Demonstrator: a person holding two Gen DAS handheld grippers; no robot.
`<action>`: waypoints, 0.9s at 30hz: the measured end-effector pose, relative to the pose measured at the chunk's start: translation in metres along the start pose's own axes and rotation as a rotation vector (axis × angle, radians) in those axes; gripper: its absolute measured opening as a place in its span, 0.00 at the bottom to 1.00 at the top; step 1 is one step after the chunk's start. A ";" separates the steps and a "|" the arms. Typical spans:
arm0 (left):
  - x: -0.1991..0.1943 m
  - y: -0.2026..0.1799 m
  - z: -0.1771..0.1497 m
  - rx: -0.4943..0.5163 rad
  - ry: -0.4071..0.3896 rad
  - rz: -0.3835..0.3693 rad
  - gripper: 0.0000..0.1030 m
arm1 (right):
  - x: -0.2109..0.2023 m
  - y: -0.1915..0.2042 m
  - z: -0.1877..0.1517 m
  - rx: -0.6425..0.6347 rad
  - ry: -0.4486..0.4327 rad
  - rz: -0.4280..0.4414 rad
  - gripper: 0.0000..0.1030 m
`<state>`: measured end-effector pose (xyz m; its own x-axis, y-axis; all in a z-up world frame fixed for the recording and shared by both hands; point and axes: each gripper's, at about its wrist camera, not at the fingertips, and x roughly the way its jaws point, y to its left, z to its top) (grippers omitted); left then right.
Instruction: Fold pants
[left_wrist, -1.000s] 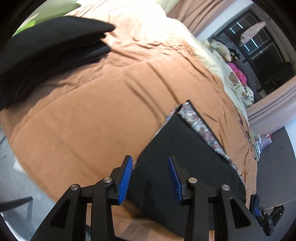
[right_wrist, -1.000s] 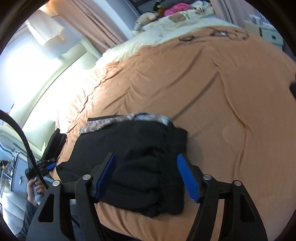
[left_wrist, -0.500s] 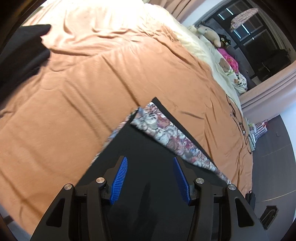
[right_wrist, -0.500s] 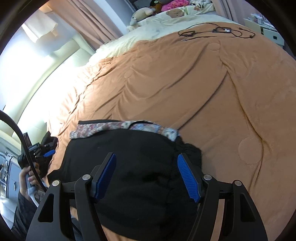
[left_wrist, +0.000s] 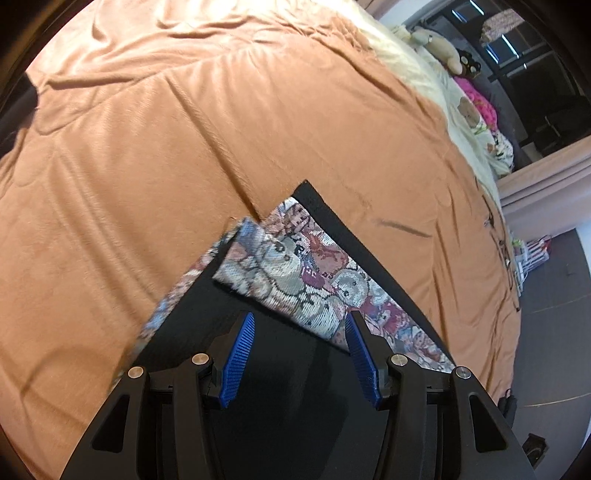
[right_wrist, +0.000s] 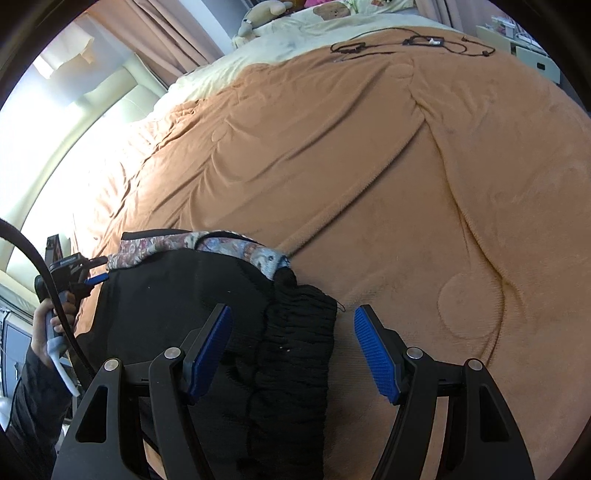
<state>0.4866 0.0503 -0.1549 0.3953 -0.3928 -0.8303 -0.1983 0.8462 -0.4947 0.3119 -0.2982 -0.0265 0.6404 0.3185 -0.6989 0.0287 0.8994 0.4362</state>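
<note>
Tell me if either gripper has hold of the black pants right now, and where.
Neither. The left gripper hovers open over the pants near the patterned cuff; the right gripper is open over the ribbed waistband.

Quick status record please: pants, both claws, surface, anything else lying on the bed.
pants: black pants, patterned lining exposed at the hem end, lying on the bed
surface: orange blanket
left claw: open, above the pants, gripping nothing
right claw: open, over the ribbed waistband, gripping nothing
other: cables, stuffed toy at the far end
</note>
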 end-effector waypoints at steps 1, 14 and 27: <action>0.003 0.000 0.001 0.000 0.004 0.003 0.52 | 0.003 -0.001 0.000 -0.001 0.004 -0.003 0.66; 0.031 -0.018 0.037 0.032 -0.022 0.040 0.32 | 0.038 -0.013 0.007 -0.016 0.021 -0.006 0.66; 0.030 -0.038 0.053 0.056 -0.067 0.040 0.03 | 0.030 0.004 0.004 -0.103 -0.059 -0.042 0.17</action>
<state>0.5538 0.0253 -0.1471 0.4476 -0.3349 -0.8291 -0.1655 0.8802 -0.4449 0.3344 -0.2858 -0.0436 0.6844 0.2641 -0.6796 -0.0206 0.9387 0.3441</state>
